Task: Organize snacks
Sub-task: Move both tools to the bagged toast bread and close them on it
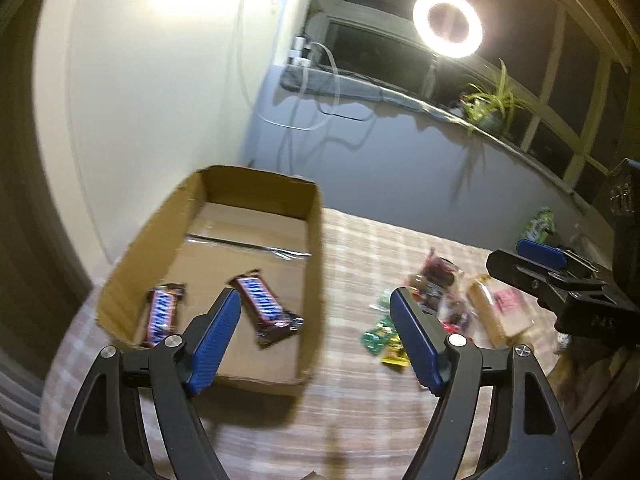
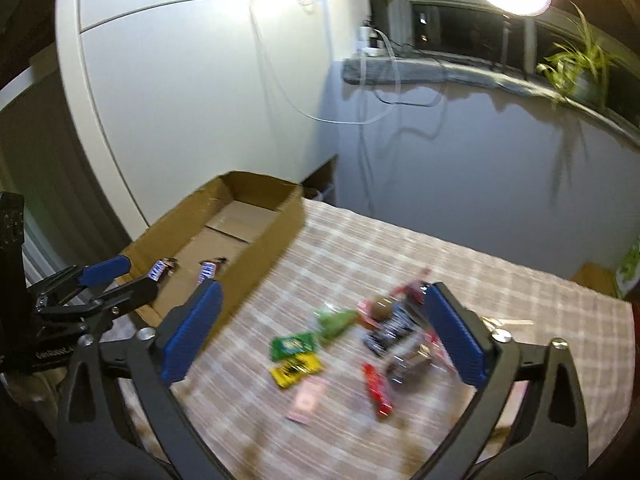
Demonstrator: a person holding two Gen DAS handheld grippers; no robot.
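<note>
An open cardboard box (image 1: 314,216) stands on the checked tablecloth (image 2: 360,240), with two Snickers bars (image 1: 162,314) (image 1: 264,306) lying flat inside it. My left gripper (image 1: 314,300) hovers open and empty over the box's near right corner. A loose pile of snacks lies to the right of the box: a green packet (image 2: 292,346), a yellow packet (image 2: 296,372), a red bar (image 2: 376,390), a pink wrapper (image 2: 306,400) and a clear bag of dark sweets (image 2: 396,336). My right gripper (image 2: 324,292) is open wide above this pile, holding nothing.
A white cabinet (image 1: 160,80) stands behind the box. A ring light (image 1: 447,24), a potted plant (image 1: 490,100) and hanging cables (image 1: 312,112) line the window sill. A green package (image 1: 540,224) sits at the table's far right. Blue-grey wall behind.
</note>
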